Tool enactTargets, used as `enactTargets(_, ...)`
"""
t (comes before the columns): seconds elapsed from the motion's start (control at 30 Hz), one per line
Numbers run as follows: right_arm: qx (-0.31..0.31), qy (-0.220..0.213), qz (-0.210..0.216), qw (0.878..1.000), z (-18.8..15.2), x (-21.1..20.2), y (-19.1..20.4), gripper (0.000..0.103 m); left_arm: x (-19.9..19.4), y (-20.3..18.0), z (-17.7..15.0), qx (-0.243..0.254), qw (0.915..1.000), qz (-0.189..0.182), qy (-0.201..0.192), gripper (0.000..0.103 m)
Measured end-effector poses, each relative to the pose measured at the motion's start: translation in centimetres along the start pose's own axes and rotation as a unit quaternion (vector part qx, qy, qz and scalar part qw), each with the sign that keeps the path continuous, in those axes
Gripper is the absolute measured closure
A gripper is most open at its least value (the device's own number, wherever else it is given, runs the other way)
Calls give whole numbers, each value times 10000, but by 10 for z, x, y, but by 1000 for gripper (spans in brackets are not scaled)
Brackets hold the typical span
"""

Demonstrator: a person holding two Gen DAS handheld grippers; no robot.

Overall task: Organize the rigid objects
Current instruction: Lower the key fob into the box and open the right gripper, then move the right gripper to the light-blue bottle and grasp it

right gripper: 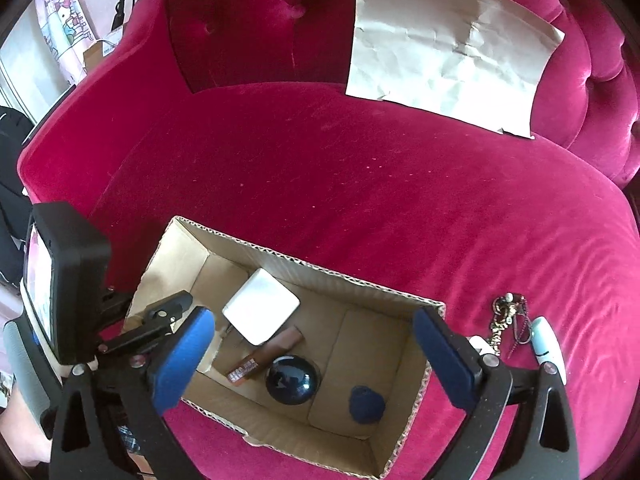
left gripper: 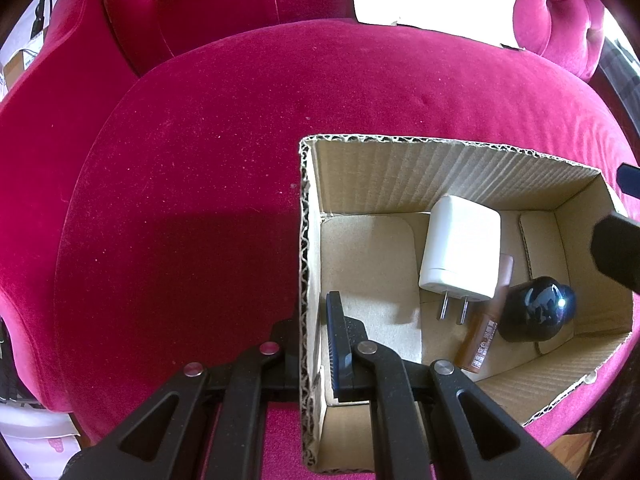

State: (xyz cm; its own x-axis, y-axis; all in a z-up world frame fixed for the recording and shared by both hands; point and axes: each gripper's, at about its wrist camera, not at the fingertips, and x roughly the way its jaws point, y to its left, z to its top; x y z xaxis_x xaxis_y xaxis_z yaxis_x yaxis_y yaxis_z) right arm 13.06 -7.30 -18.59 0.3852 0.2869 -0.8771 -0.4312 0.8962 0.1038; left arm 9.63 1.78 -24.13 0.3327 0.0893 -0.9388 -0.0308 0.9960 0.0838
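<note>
Left gripper point(left gripper: 316, 344) clamps the box point(left gripper: 305, 240) wall at its sofa point(left gripper: 200, 160)-side edge; right gripper point(right gripper: 316, 360) hangs wide apart above, empty.

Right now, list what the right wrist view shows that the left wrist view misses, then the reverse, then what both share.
Only the right wrist view: the small blue object on the box floor, the keychain and white-and-blue case on the sofa beside the box, and the open right gripper above the box.

Only the left wrist view: the left gripper shut on the box wall.

Both: the cardboard box, white charger, brown tube, black ball, red sofa and crumpled paper.
</note>
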Motion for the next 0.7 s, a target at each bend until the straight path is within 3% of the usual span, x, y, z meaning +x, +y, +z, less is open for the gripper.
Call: enactTargets(0.7, 430, -232, -591, 9971, -8, -41, -80, 1, 1, -1, 1, 19, 10000, 17, 28, 95)
